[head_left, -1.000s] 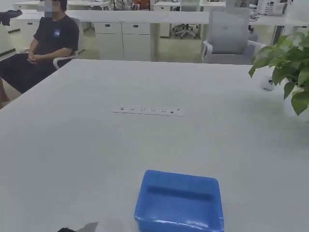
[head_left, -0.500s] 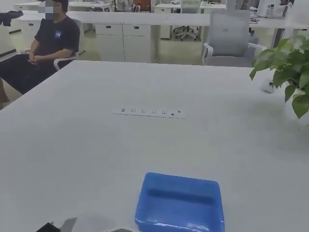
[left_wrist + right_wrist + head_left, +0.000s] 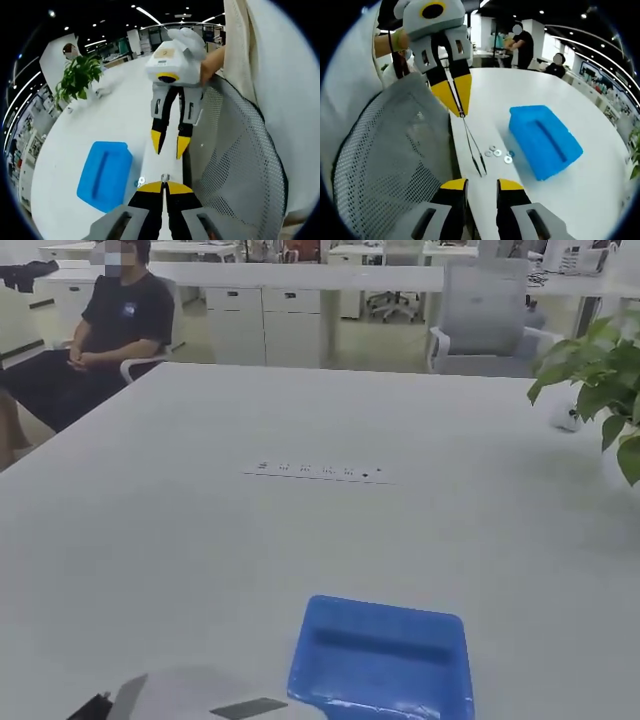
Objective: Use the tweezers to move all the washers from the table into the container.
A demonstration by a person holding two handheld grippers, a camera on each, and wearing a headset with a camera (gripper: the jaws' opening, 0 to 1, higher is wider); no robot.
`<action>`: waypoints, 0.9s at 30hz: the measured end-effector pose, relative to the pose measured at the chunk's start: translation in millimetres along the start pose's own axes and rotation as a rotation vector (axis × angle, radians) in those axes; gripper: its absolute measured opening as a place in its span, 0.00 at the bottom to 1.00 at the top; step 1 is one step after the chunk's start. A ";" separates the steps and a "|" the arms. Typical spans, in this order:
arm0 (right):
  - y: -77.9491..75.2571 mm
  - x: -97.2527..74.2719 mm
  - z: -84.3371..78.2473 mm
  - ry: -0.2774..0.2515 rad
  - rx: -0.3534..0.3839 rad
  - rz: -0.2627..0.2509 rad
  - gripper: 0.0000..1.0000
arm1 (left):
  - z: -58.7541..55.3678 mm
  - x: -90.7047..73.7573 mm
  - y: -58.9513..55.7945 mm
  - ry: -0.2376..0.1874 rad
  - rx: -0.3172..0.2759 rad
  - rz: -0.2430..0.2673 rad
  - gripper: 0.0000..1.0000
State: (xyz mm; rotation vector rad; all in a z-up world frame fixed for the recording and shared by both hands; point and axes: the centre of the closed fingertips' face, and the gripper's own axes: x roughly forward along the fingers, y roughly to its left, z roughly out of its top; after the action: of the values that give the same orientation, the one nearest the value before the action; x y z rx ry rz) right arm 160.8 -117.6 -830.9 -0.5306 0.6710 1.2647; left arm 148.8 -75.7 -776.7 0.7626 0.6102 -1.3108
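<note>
**Head view.**
- Surface [image 3: 200, 540]: white, wide.
- Blue container [image 3: 380, 660]: rectangular and open-topped, standing on the near part of the surface.
- Power strip [image 3: 315, 471]: white, lying flat mid-surface, well apart from the container.
- Potted plant [image 3: 600, 370]: green leaves at the far right edge.
- Seated person [image 3: 110, 330]: dark clothing, beyond the far left corner.
- Office chair [image 3: 485, 315]: grey, behind the far edge.

**Left gripper view.**
- Left hand-held gripper [image 3: 163, 186]: yellow tips drawn together, with a thin metal end pinched between them.
- Right hand-held gripper [image 3: 169, 145]: enters from above, its yellow tips apart with nothing between them.
- Blue container [image 3: 105, 172]: on the surface, to the left of both hand-held grippers.
- Mesh chair back [image 3: 235, 165]: at right, with a pale garment [image 3: 260, 75] above it.
- Plant [image 3: 77, 75]: far across the surface.

**Right gripper view.**
- Right hand-held gripper [image 3: 482, 186]: jaws apart, holding nothing.
- Left hand-held gripper [image 3: 456, 100]: clamped on the upper end of the tweezers [image 3: 472, 145], whose two thin legs slant down over the surface. I cannot tell whether the points touch it.
- Washers [image 3: 498, 152]: a small cluster of silver rings lying on the surface, between the tweezers' points and the blue container [image 3: 545, 140] and outside it.
- Mesh chair back [image 3: 385, 165]: at left.
</note>
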 end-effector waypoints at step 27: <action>-2.9 55.0 43.8 -0.065 -0.121 0.128 0.07 | 1.6 -12.2 20.8 0.009 0.019 0.016 0.00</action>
State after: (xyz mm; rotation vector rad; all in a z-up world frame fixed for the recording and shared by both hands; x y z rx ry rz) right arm 179.5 -50.3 -839.5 -0.5503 0.5842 1.4432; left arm 167.2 -67.7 -763.3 0.7878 0.5988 -1.3008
